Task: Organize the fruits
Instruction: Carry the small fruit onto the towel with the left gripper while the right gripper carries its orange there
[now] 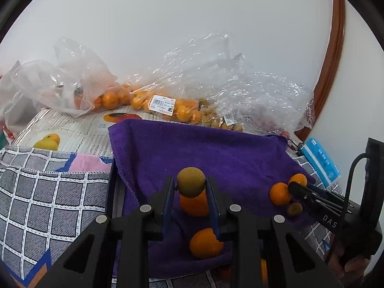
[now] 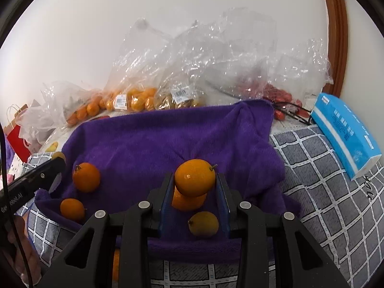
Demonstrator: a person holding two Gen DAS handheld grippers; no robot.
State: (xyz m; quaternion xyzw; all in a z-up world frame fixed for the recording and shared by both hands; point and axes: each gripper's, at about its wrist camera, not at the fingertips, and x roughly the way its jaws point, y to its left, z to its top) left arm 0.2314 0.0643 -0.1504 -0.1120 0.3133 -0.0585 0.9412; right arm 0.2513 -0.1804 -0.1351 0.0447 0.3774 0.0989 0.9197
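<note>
The left gripper (image 1: pixel 191 184) clamps a greenish-yellow round citrus fruit (image 1: pixel 191 182); the right gripper (image 2: pixel 195 180) pinches a round orange tangerine (image 2: pixel 194 177); both hang over the rumpled purple towel (image 2: pixel 168 139); dropped, either could strike the loose tangerine (image 1: pixel 206 243) at six o'clock and roll off.

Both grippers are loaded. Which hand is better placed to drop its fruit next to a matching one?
Probably right: its orange hangs just over another orange on the towel. The left gripper holds a greenish fruit over oranges only.
</note>
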